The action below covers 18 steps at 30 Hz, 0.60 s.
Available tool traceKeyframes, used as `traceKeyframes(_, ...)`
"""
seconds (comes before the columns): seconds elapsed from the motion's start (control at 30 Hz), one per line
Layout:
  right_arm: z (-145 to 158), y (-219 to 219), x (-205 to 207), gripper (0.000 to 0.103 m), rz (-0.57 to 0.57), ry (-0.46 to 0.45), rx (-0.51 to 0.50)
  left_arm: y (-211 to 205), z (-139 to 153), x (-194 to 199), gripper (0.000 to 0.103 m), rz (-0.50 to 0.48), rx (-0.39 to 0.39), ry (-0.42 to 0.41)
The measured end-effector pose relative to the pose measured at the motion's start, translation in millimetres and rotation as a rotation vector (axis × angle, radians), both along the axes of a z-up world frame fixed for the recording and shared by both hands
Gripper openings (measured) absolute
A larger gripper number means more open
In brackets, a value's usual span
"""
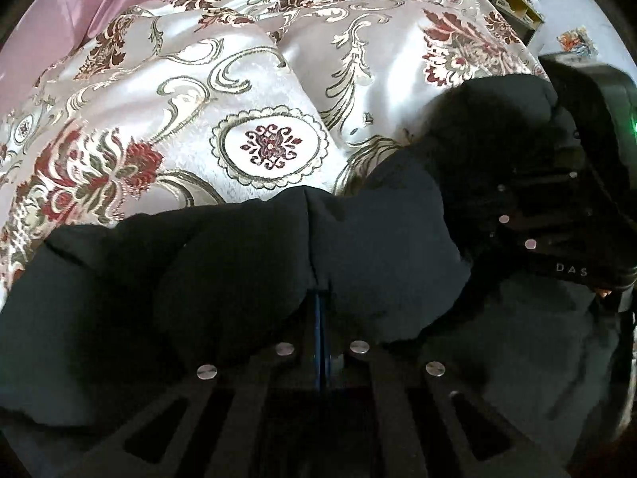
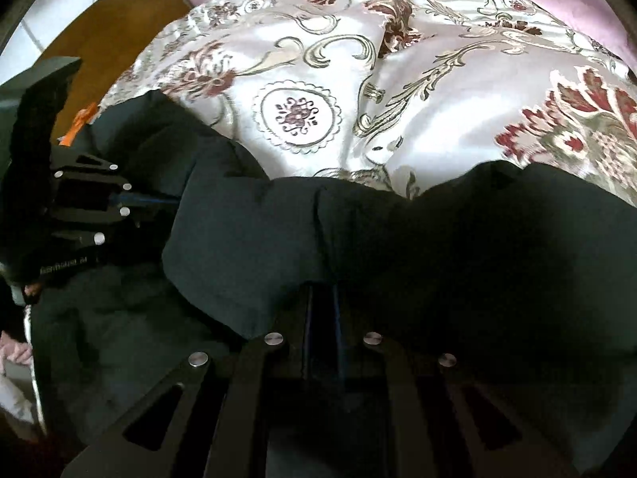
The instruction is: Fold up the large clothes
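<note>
Black padded fabric garment (image 1: 247,263) lies bunched on the bed's glossy floral-patterned satin bedspread (image 1: 247,91). Left gripper (image 1: 320,302) has its fingers closed on a fold of the garment's edge. Right gripper (image 2: 322,298) likewise clamps a fold just beside it. Pink sheet (image 1: 71,4) shows behind the bedspread.

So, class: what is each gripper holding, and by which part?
Both the left gripper and the right gripper pinch the black coat along its bunched upper edge.
</note>
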State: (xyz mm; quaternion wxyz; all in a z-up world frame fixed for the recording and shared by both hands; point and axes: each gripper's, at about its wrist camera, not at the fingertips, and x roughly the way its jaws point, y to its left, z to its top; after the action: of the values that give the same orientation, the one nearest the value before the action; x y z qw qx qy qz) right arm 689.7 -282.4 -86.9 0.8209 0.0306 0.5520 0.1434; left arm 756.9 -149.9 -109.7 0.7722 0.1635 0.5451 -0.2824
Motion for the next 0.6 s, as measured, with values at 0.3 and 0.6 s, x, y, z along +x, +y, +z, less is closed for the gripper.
traceKeyframes(0.3, -1, -5, -14, 0.006, -0.019, -0.115, 0.072, 26, 0, -15, 0.004, 0.017, -0.217, -0.059)
traceKeyframes(0.6, 32, 34, -10, 0.006, 0.108, -0.126, 0.090, 35, -4, -20, 0.004, 0.063, -0.252, -0.044)
